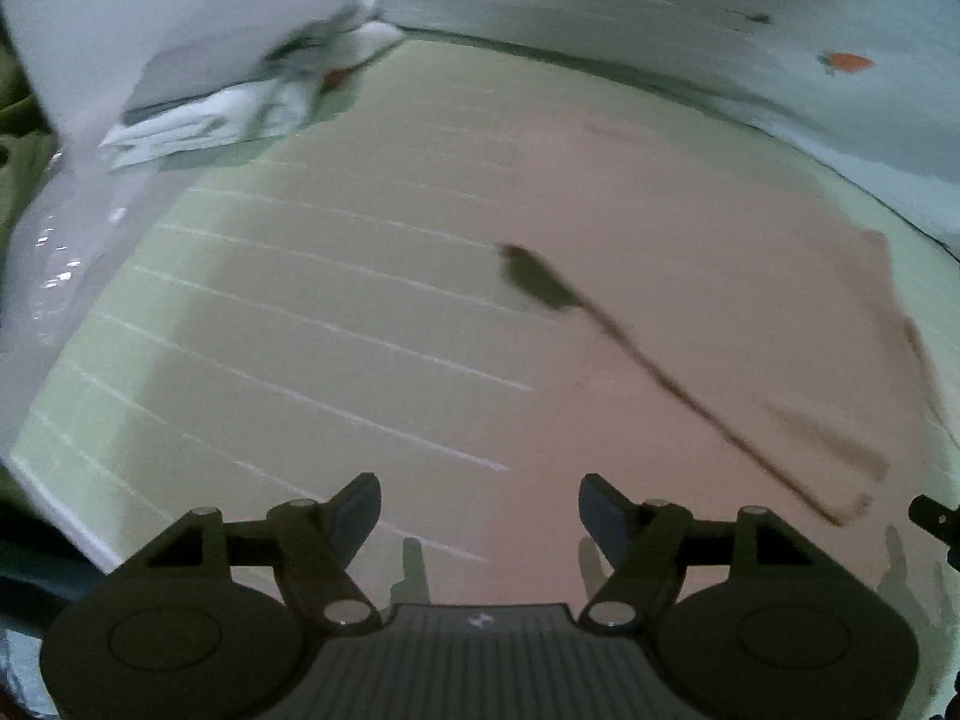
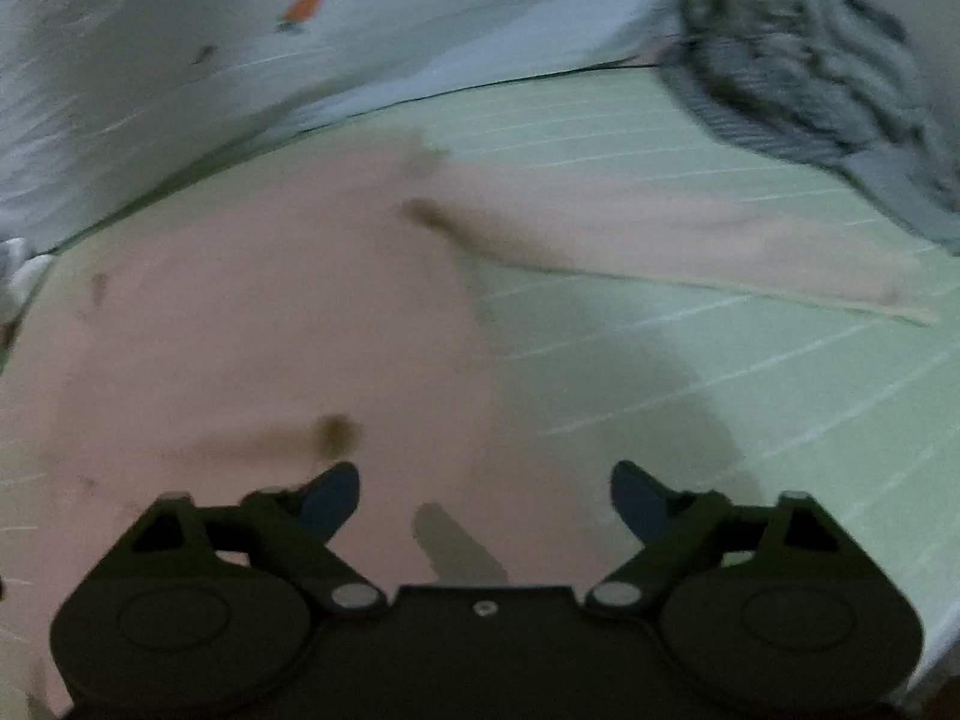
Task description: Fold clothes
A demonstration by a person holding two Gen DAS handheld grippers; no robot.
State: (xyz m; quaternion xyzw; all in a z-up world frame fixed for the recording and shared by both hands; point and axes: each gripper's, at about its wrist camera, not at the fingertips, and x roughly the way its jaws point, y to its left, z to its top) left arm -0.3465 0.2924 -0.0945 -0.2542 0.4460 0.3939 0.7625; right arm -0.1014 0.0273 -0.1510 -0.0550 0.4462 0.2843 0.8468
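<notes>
Left tool (image 1: 480,510) and right tool (image 2: 485,498), both with jaws spread wide and nothing between them, were poised low over a pink garment (image 1: 630,276) that lay spread flat on a pale green surface (image 1: 198,312) marked with thin white lines. In the right wrist view the pink garment (image 2: 252,312) covered the left and middle of the surface (image 2: 780,384), with one long sleeve (image 2: 690,240) stretched out to the right. A dark streak ran across the cloth in the left wrist view; its nature could not be told through the blur. A stack of folded grey and white clothes (image 1: 240,84) sat at the far left corner, and a crumpled grey patterned garment (image 2: 828,96) lay at the far right. A pale wall (image 2: 150,90) stood behind.
</notes>
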